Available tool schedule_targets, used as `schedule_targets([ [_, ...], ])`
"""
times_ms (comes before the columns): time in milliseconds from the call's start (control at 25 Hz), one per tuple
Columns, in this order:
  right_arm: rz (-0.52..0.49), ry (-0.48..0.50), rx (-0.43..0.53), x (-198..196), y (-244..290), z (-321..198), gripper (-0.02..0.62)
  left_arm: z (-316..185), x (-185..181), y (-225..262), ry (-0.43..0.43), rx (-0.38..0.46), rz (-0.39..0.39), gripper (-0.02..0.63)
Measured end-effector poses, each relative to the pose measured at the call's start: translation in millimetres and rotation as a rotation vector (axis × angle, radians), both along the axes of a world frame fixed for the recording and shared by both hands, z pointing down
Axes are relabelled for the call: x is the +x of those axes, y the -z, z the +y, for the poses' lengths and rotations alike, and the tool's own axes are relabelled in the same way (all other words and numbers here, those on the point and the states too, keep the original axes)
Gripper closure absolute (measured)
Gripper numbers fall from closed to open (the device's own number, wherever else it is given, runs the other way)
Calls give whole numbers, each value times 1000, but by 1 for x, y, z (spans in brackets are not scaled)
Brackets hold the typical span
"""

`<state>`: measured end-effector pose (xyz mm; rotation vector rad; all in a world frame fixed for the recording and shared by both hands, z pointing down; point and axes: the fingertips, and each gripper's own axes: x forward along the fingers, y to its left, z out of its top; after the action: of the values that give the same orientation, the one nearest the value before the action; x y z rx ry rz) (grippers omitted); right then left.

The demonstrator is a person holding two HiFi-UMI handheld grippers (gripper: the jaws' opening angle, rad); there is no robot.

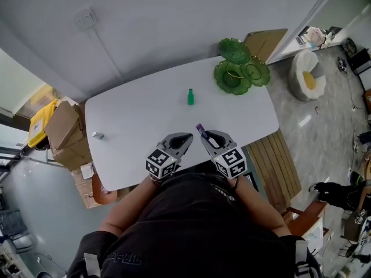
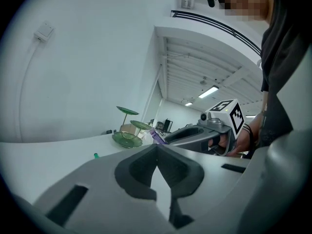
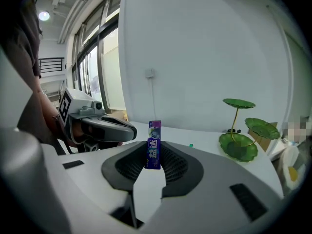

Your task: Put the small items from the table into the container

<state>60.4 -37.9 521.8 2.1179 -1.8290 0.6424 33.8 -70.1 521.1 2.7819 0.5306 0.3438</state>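
Between the jaws of the right gripper there's a purple gum pack, pinched low down, with its long axis standing upright and poking out past the tips. From there the green leaf-dish container sits ahead and off to that gripper's right, well apart across the table. So I'd guess the carry goes forward-right, and the right hand is the nearer one anyway. Just beside it on its left hangs the left gripper, jaws closed together on nothing. Straight ahead of both stands a little green bottle, and a small grey item lies way out past the left gripper's left, neither in the container yet
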Motion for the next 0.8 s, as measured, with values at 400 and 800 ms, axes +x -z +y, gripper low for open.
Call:
schedule_targets([
  [400,-9,22,-2,42,-7,22,506,23,50,1,7,6,-12,600],
  [800,-35,63,-5,158,2,82,506,73,154,2,100,2,-45,600],
])
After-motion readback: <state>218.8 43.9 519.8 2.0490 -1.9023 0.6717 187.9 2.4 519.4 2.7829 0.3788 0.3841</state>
